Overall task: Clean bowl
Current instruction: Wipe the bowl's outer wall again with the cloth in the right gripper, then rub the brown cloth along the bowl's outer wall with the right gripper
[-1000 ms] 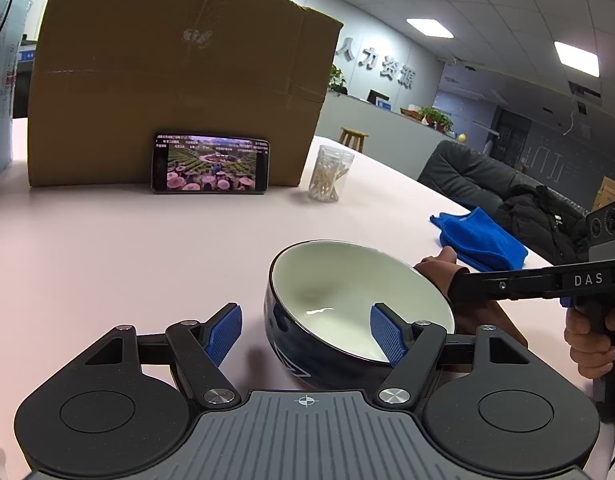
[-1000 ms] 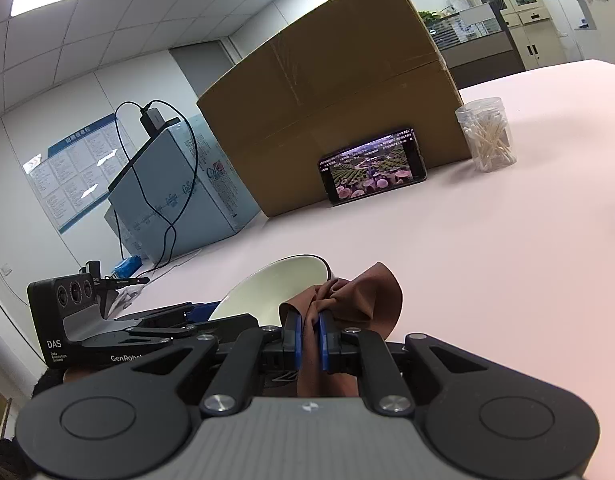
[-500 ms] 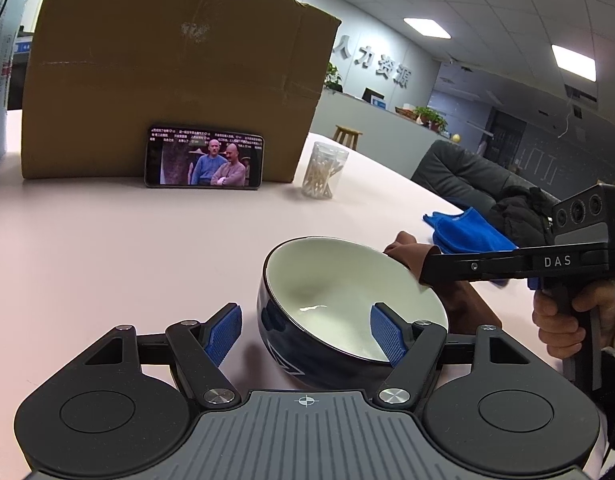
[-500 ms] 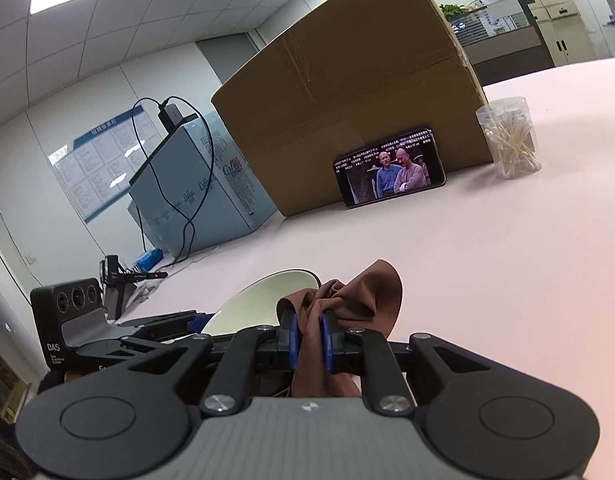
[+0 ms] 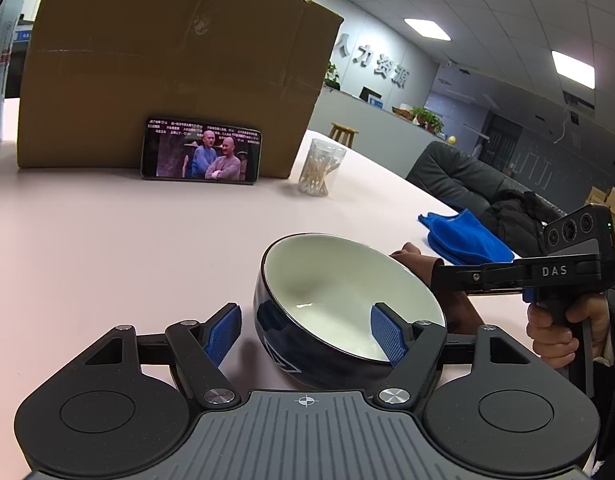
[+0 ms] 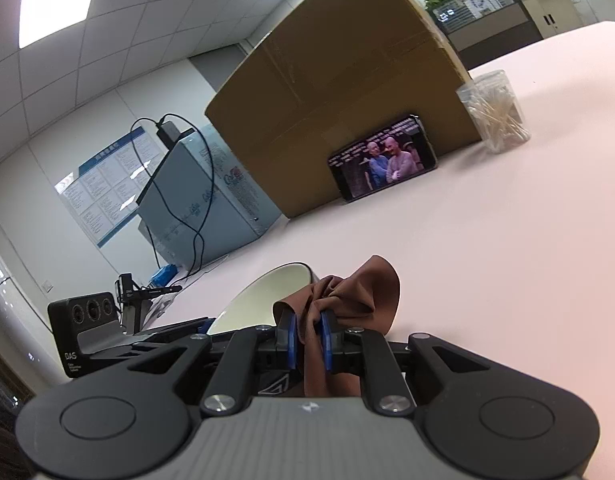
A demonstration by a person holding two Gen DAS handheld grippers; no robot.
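My left claw (image 5: 305, 330) stands wide astride the bowl's (image 5: 339, 280) near rim, pads apparently clear. My right claw (image 6: 308, 338) pinches the brown cloth (image 6: 355, 292), hiding the bowl's far rim.

On the right gripper's (image 5: 439, 280) side, right of the frame in your left wrist view, you can read "DAS". The far wall (image 5: 371, 64) carries the large characters "人力资源". The phone's (image 5: 201, 155) captions are too small to read.
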